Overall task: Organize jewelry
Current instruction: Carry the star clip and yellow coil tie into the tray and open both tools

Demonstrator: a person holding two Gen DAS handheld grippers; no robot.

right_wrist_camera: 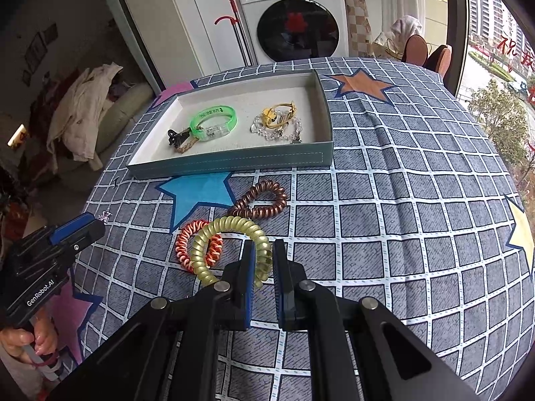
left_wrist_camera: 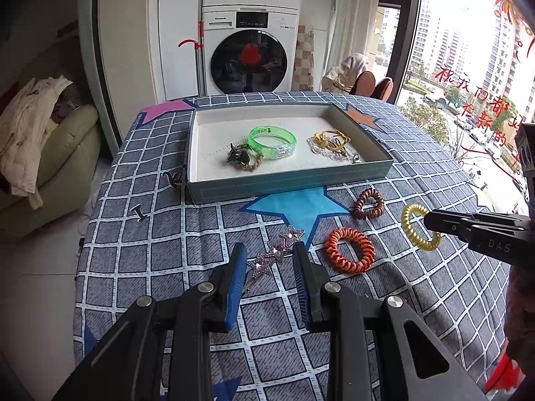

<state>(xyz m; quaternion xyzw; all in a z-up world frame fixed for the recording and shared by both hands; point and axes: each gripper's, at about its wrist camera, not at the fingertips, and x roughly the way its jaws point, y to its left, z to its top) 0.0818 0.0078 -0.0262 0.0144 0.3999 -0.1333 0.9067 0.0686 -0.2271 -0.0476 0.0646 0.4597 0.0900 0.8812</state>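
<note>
- Taking the tray point(left_wrist_camera: 291, 180) as my landmark, a small dark clip point(left_wrist_camera: 172, 177) lies against its left wall and another point(left_wrist_camera: 139, 214) a little nearer me on the checked cloth point(left_wrist_camera: 167, 234).
- My left gripper point(left_wrist_camera: 267, 260) stands part open, well short of the tray, with the star hair clip point(left_wrist_camera: 279, 250) lying between its fingers; I cannot tell whether the pads touch it, so I judge it not yet gripped.
- Inside the tray sit a chain with a dark clip point(left_wrist_camera: 242, 158), a green bangle point(left_wrist_camera: 272, 140) and, toward its right wall, a yellow cord on clear beads point(left_wrist_camera: 331, 145).
- In front of the tray's right half lie the orange coil tie point(left_wrist_camera: 349, 250) and the brown coil tie point(left_wrist_camera: 367, 204).
- My right gripper point(right_wrist_camera: 264, 260) is nearly closed, pinching the yellow coil tie point(right_wrist_camera: 230, 244), which looks lifted off the cloth.
- Step in hand, as I judge it: carry this tie forward over the tray's near wall and let go on bare lining; the left then needs to close on the star clip.
- Only the left view shows the star clip between my fingers; only the right view shows the pinch on the yellow tie and a hand point(right_wrist_camera: 30, 341) on the left handle.
</note>
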